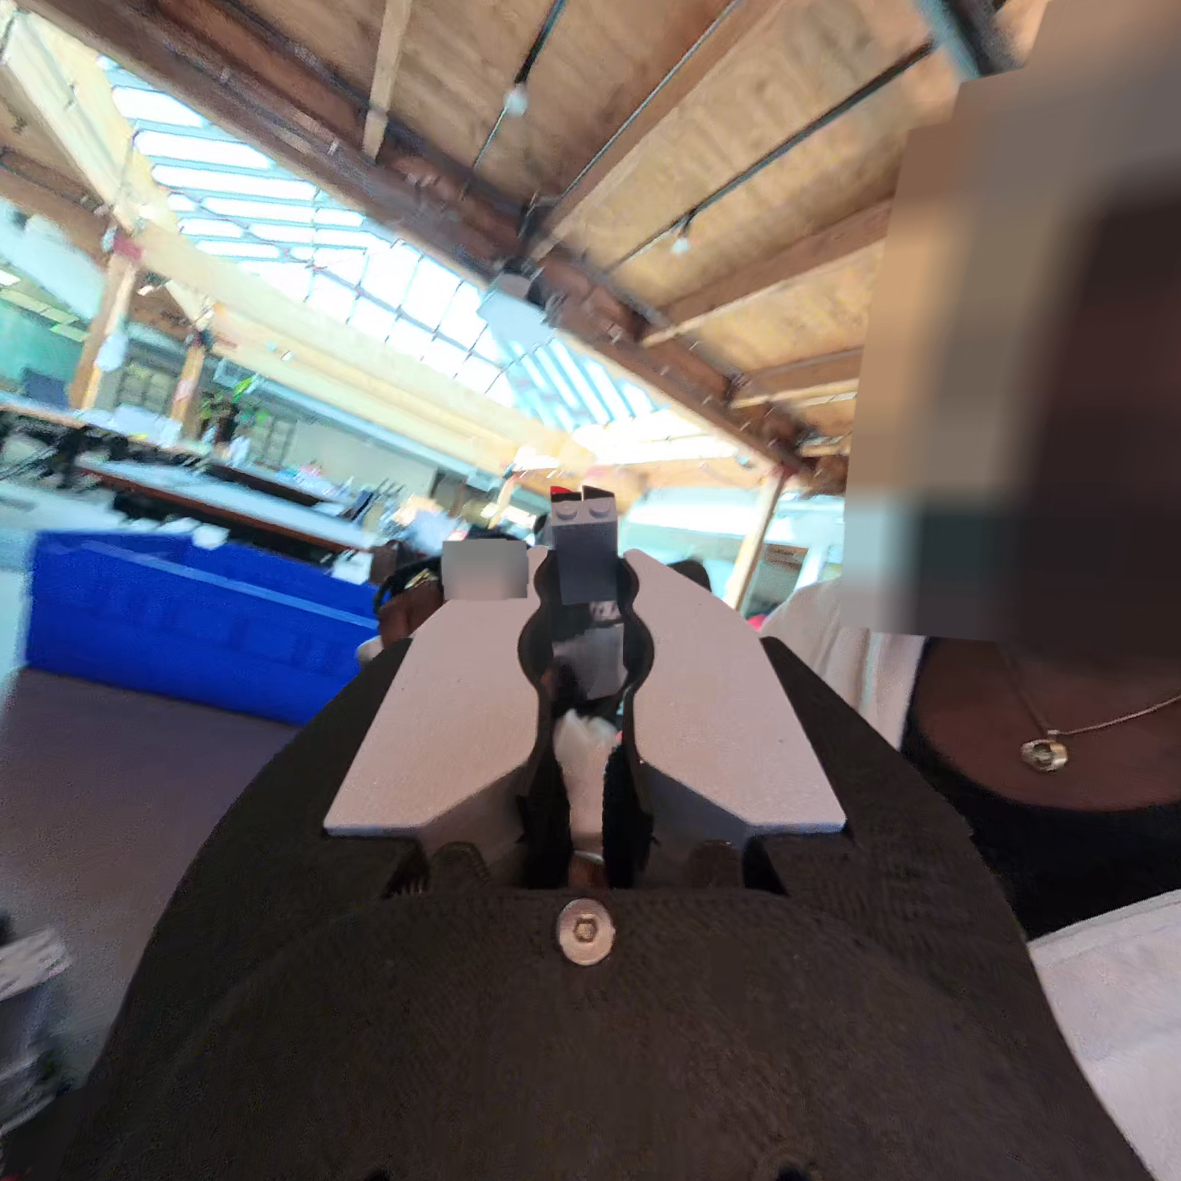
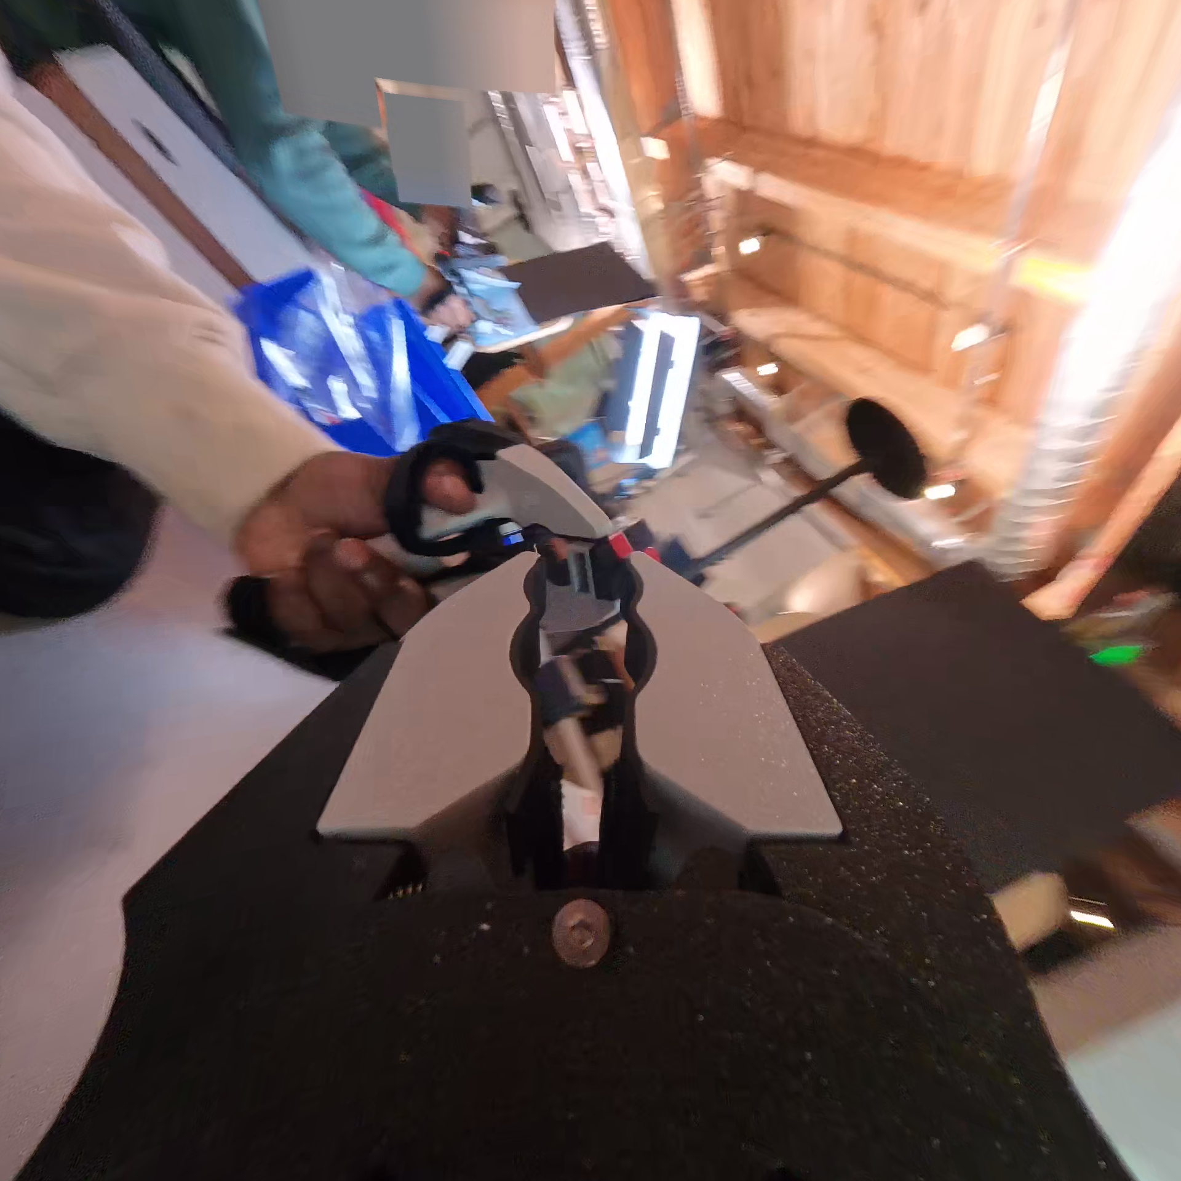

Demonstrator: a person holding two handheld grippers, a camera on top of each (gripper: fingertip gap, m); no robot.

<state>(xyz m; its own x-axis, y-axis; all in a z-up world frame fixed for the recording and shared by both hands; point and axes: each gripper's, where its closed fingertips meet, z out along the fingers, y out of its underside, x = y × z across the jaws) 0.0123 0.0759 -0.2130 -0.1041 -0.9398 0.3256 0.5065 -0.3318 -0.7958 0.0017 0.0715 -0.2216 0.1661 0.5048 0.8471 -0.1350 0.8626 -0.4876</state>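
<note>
1. Black housing and a steel bolt (image 1: 585, 936) filled the near foreground in the left wrist view, with the two grey fingers (image 1: 460, 703) running forward from it.
2. Up at the tips, the left gripper (image 1: 585, 562) was clamped on a small grey studded brick (image 1: 586, 556); the brick's sides sat against both pads and its studded end stuck out past the tips, tilted a little.
3. Small red and black pieces (image 1: 578, 493) capped the brick's far end, up in open air beneath the timber ceiling (image 1: 639, 160).
4. Off to the left, well apart from the fingertips, ran the long edge of a blue bin (image 1: 192, 613); close on the right stood a person in a pale top (image 1: 831, 639).
5. From the right wrist view, the right gripper (image 2: 583, 578) was closed round a grey piece (image 2: 569, 607) of the same brick assembly, with a red bit (image 2: 618, 545) right at its tip.
6. Its partner, the other gripper, held in a hand (image 2: 332, 549), met it nose to nose, tips all but touching.
7. Free room lay mostly to the right, above the edge of a black mat (image 2: 958, 703).
</note>
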